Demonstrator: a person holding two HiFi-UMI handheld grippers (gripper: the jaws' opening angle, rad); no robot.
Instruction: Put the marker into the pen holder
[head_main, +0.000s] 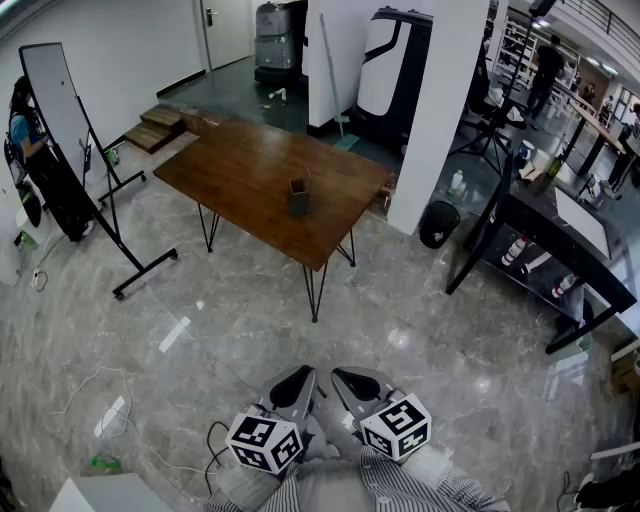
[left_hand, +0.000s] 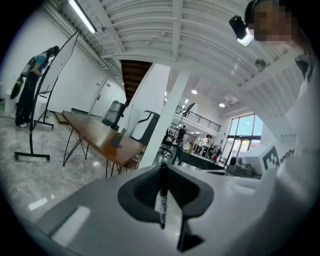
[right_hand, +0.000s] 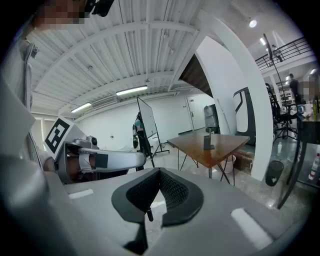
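Left gripper: the left gripper (left_hand: 162, 167) has its jaws pressed together on a slim black marker with white print (left_hand: 162, 200), which runs lengthwise along the seam between the dark pads.
Right gripper: the right gripper (right_hand: 159, 173) has its jaws drawn together; a short dark stub (right_hand: 149, 216) shows at the near end of the seam, and I cannot tell what it is.
Position of grippers: in the head view both are held low and close to the body, side by side over the grey marble floor (head_main: 420, 340), jaws pointing forward, just in front of the person's striped sleeves (head_main: 400, 490).
Marker: clamped in the left gripper, well apart from the holder.
Pen holder: the dark square pen holder (head_main: 298, 197) stands upright near the middle of a brown wooden table on black hairpin legs (head_main: 240, 160).
Table: ahead of the person, across open floor.
Surroundings: a whiteboard on a black wheeled stand (head_main: 55, 105) stands left of the table.
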